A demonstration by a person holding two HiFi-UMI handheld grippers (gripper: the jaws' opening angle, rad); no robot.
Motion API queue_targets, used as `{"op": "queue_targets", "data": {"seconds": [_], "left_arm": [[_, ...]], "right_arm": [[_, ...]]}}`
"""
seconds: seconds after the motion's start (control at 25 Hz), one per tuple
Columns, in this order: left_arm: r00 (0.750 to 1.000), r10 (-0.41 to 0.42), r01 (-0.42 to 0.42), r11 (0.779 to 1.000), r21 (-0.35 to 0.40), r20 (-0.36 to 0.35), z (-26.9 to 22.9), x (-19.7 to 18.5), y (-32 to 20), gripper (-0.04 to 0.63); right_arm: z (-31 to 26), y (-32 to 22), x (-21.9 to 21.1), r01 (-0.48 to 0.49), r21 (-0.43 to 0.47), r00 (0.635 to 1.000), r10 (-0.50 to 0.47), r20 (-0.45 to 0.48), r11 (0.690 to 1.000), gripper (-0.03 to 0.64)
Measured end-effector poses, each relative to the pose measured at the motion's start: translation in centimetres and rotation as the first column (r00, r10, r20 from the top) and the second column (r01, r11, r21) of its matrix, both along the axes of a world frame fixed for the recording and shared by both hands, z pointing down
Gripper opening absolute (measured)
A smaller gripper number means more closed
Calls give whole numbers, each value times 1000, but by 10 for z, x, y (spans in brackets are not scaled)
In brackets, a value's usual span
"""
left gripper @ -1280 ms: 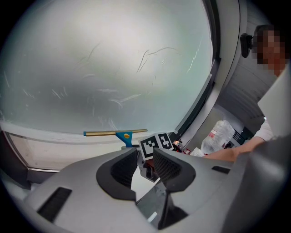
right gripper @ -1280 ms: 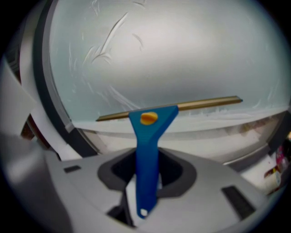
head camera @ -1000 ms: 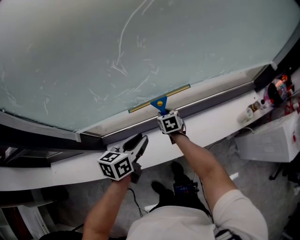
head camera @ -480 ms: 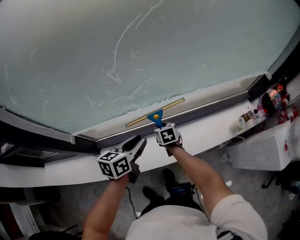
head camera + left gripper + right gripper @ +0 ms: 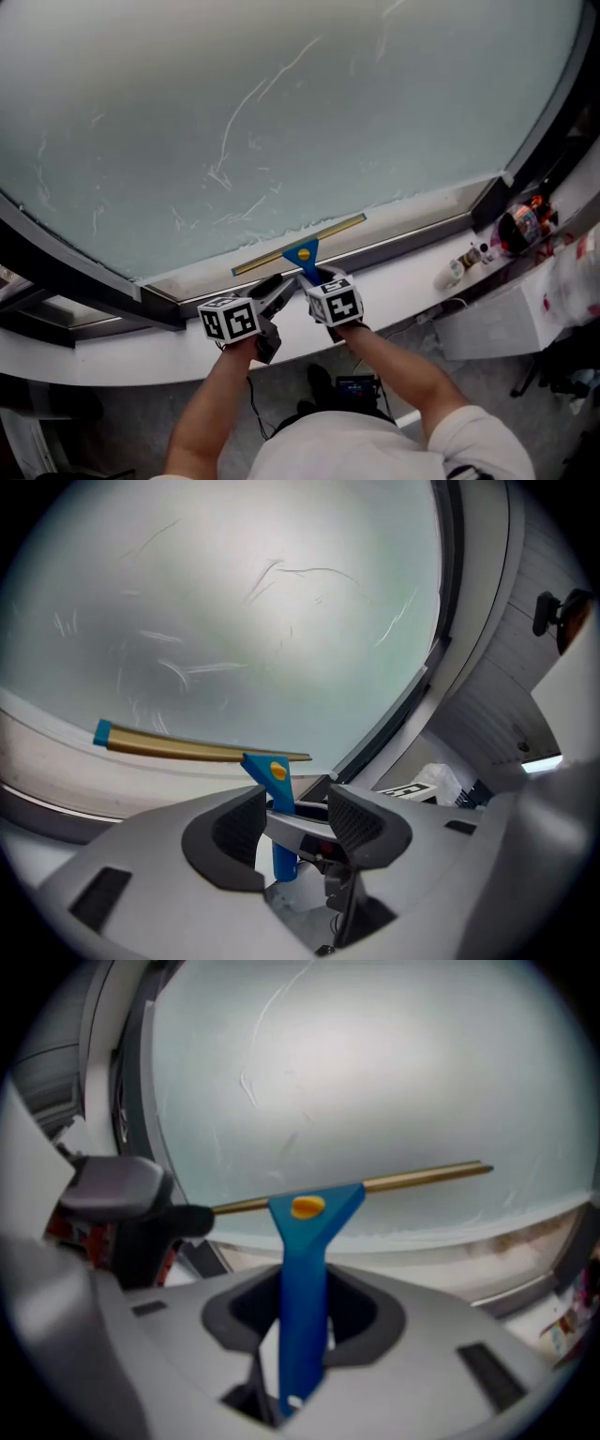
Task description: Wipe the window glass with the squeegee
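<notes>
Right claw [image 5: 302, 1314] was clamped on the handle of the blue plastic squeegee with the brass-coloured blade [image 5: 309, 1211], blade low against the bottom edge of the streaky frosted window glass [image 5: 281, 122]. Left claw [image 5: 295, 819] had just been spreading wide, that handle in its gap, pads not pressing. My call: blade flat, even pressure, one straight stroke. Count: one squeegee, two claws, one pane.

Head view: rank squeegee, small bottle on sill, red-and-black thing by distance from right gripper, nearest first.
1. Squeegee: held in the right gripper's jaws, at the window's bottom edge.
2. Small bottle: on the sill, off to the right.
3. Red-and-black thing: farther right, past the bottle.
</notes>
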State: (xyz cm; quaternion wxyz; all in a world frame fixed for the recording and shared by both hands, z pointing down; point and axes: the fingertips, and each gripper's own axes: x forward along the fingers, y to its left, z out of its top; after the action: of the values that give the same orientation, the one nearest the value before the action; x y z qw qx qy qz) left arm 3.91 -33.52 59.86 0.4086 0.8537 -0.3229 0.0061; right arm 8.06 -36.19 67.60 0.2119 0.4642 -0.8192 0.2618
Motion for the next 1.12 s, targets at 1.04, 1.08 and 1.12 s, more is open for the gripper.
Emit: {"op": "queue_targets", "data": {"seconds": [1.04, 1.08, 1.12], "left_arm": [[914, 77, -30, 992, 124, -398, -168, 60, 93, 158], [932, 69, -19, 990, 141, -356, -165, 61, 91, 174], [939, 74, -20, 987, 160, -335, -166, 65, 91, 184]], "right_arm": [[-208, 161, 4, 84, 483, 995, -101, 10, 872, 143], [-210, 160, 8, 84, 486, 995, -98, 3, 870, 143], [-212, 159, 12, 88, 493, 995, -97, -8, 865, 143]]}}
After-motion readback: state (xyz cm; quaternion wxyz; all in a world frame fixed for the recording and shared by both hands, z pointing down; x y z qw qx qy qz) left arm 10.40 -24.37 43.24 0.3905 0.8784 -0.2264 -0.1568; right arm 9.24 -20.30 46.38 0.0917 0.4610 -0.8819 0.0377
